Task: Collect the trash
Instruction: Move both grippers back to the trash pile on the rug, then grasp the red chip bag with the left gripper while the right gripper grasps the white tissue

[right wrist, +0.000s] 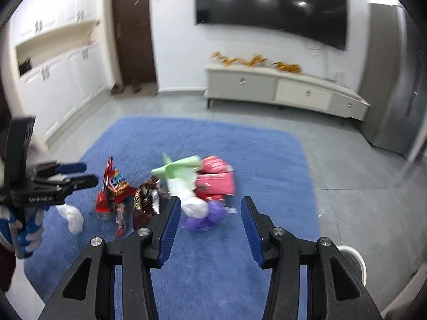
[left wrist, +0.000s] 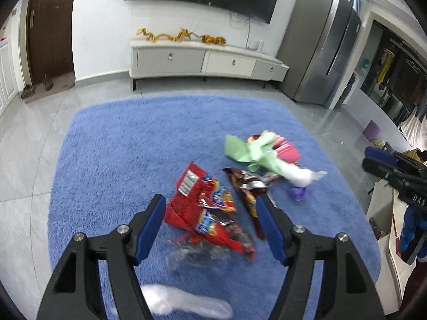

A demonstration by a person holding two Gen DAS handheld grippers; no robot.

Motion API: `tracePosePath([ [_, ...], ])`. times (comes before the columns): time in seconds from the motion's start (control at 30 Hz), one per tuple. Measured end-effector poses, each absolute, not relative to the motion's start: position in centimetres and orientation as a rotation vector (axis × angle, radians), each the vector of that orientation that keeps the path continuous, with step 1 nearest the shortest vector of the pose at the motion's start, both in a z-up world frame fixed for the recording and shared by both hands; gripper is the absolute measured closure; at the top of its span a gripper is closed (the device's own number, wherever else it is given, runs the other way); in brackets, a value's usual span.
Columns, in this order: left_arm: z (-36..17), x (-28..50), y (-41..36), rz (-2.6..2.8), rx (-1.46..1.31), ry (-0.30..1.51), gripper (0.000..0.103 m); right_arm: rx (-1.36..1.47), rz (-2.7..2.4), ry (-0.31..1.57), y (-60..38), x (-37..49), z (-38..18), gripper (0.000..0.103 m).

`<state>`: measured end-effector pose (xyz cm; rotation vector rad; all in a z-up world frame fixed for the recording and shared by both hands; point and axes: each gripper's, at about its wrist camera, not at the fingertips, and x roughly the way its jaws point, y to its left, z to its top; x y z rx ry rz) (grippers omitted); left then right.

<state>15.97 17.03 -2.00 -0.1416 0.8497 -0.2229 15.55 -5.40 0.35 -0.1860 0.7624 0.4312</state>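
Observation:
A pile of trash lies on the blue rug (left wrist: 120, 146): a red snack bag (left wrist: 205, 208), a brown wrapper (left wrist: 245, 186), green paper (left wrist: 248, 149), a pink packet (left wrist: 287, 149), a white tissue (left wrist: 299, 174) and a purple wrapper (left wrist: 299, 193). My left gripper (left wrist: 210, 202) hovers open over the red bag and holds nothing. Clear plastic (left wrist: 194, 256) and a white wad (left wrist: 184, 304) lie nearer to it. My right gripper (right wrist: 210, 201) is open and empty, just short of the purple wrapper (right wrist: 210, 217) and pink packet (right wrist: 216, 178). The left gripper (right wrist: 80, 176) shows beside the red bag (right wrist: 112, 189).
A white TV cabinet (left wrist: 202, 61) stands against the far wall under a dark screen. A grey fridge (left wrist: 320, 53) is at the right and a brown door (left wrist: 50, 26) at the left. A purple box (left wrist: 371, 130) sits on the tiled floor. A white round rim (right wrist: 352, 261) is near my right gripper.

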Motion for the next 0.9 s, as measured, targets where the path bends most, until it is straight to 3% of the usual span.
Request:
tracePosePath([
  [0.43, -5.9, 20.4, 16.0, -0.269, -0.123, 0.944, 0.035, -0.402, 0.521, 0.915, 0.9, 20.1, -7.1, 0.059],
  [0.5, -6.1, 20.6, 16.3, -0.275, -0.139, 0.949, 0.037, -0.412, 0.53, 0.926, 1.1, 20.4, -7.6, 0.069],
  [0.57, -6.1, 20.7, 16.3, -0.277, -0.146, 0.944, 0.048, -0.413, 0.535, 0.926, 0.9, 20.4, -7.7, 0.077],
  [0.73, -5.8, 20.5, 16.7, -0.285, -0.194, 0.93, 0.077, -0.366, 0.541, 0.89, 0.0, 19.8, -7.0, 0.083],
  [0.9, -4.7, 19.6, 17.3, -0.282, -0.235, 0.886, 0.081, -0.272, 0.545, 0.837, -1.7, 18.5, -5.1, 0.083],
])
